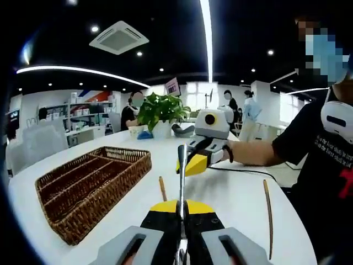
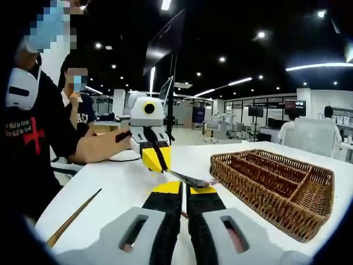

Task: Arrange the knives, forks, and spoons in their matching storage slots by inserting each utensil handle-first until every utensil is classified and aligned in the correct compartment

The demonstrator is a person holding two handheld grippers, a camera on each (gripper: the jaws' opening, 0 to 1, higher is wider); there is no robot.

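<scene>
A white counter (image 1: 231,187) with a rounded edge carries a wicker tray (image 1: 91,187) split into long compartments. In the left gripper view the tray sits to the left, near the counter's edge, with bare white surface stretching from it toward the middle and right. A potted plant (image 1: 160,113) stands at the far side. Two slim wooden sticks lie on the counter: one stick (image 1: 162,189) just past the jaws, another stick (image 1: 268,218) near the right edge.

The left hand-held gripper (image 1: 181,212) has its yellow-tipped jaws pressed together on a metal utensil (image 1: 181,176), which rises straight ahead from between them. Which kind of utensil it is cannot be told.

The right hand-held gripper (image 1: 194,161) reaches in from the right, held by a person in a black shirt; its yellow tips sit right at the upper end of the same utensil. In the right gripper view its own jaws lie nearly together, and whether they pinch anything cannot be told.
</scene>
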